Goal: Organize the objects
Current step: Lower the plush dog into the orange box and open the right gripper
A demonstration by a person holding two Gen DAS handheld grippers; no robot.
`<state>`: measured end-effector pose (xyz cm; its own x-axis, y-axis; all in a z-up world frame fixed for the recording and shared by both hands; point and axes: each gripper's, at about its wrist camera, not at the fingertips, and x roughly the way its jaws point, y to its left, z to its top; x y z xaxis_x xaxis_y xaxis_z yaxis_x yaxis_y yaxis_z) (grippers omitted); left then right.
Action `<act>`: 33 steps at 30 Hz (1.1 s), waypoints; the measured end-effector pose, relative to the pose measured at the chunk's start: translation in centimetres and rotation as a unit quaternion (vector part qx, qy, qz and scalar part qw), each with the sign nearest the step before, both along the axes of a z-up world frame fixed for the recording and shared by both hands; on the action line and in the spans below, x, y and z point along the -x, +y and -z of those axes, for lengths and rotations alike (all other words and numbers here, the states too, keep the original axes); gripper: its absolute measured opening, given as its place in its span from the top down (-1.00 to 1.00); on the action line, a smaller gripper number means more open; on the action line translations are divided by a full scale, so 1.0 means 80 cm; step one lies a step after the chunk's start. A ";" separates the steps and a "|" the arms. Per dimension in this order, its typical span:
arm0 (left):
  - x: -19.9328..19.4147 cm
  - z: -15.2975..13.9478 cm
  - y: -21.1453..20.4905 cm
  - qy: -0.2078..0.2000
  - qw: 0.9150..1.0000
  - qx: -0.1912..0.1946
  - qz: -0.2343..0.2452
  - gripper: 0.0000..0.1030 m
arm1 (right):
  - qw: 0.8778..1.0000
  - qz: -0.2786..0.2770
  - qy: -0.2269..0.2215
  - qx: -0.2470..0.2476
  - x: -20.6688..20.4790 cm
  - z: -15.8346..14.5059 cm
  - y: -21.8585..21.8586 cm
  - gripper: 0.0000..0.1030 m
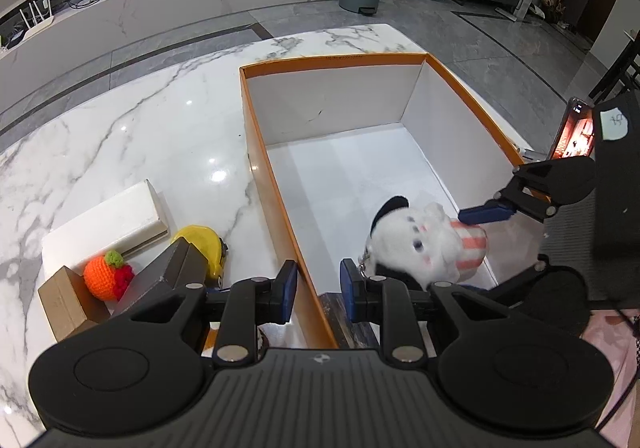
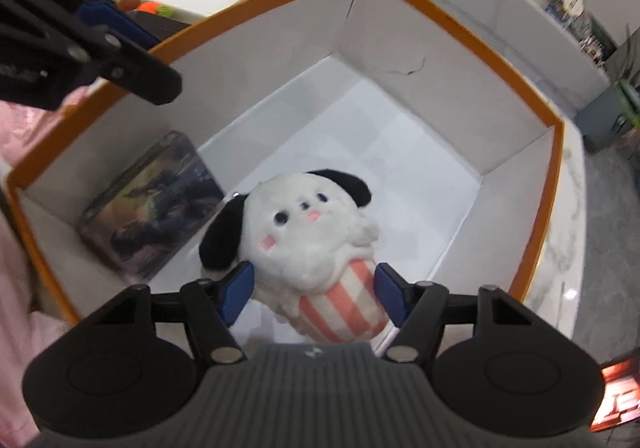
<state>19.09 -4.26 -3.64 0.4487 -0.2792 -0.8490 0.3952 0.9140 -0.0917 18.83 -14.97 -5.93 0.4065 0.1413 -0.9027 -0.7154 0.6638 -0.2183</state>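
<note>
A white plush dog [image 2: 308, 232] with black ears and a pink striped cup body sits inside the orange-rimmed white box [image 2: 460, 31]. My right gripper [image 2: 314, 298] is shut on the plush's striped base, low inside the box; it also shows in the left wrist view [image 1: 478, 217] on the plush [image 1: 424, 244]. My left gripper [image 1: 318, 288] is open and empty, straddling the box's near left wall [image 1: 276, 183]. A dark picture tin [image 2: 152, 207] lies in the box's near corner.
On the marble table [image 1: 120, 127] left of the box lie a white box [image 1: 116, 224], a crocheted orange fruit [image 1: 106, 276], a yellow object [image 1: 202, 244], a dark block [image 1: 168, 276] and a brown carton [image 1: 66, 300]. A phone [image 1: 572, 127] stands at the right.
</note>
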 end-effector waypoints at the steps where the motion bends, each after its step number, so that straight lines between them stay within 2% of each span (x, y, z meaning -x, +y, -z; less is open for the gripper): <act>1: 0.000 0.000 0.001 -0.002 1.000 -0.001 -0.001 0.49 | 1.000 0.004 -0.006 0.004 -0.001 0.002 0.002 -0.21; 5: -0.008 0.000 0.003 -0.004 1.000 0.008 -0.007 0.49 | 0.997 0.066 -0.007 -0.034 -0.026 0.005 0.002 -0.17; 8: -0.016 0.000 0.001 -0.008 1.000 0.009 -0.012 0.52 | 0.986 0.141 0.008 -0.090 -0.056 0.003 -0.001 -0.14; 14: -0.032 0.006 0.004 -0.007 1.000 0.015 -0.022 0.57 | 0.942 0.261 0.048 -0.207 -0.106 0.006 -0.006 0.03; 17: -0.039 0.012 0.005 -0.002 0.999 0.016 -0.031 0.57 | 0.919 0.291 0.068 -0.256 -0.121 0.011 -0.009 0.04; 20: -0.047 0.017 0.006 0.000 0.999 0.020 -0.040 0.59 | 0.906 0.303 0.081 -0.283 -0.129 0.016 -0.009 0.04; 30: -0.070 0.028 0.001 0.006 0.998 0.017 -0.059 0.64 | 0.918 0.263 0.080 -0.287 -0.113 0.002 -0.008 -0.11; 33: -0.071 0.029 0.001 0.006 0.998 0.017 -0.060 0.64 | 0.909 0.270 0.096 -0.302 -0.108 0.007 -0.018 -0.10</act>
<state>24.79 -4.18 -5.93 0.4700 -0.2522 -0.8459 0.2812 0.9512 -0.1273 27.50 -16.38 -6.52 0.4074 0.4618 -0.7879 -0.2365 0.8867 0.3974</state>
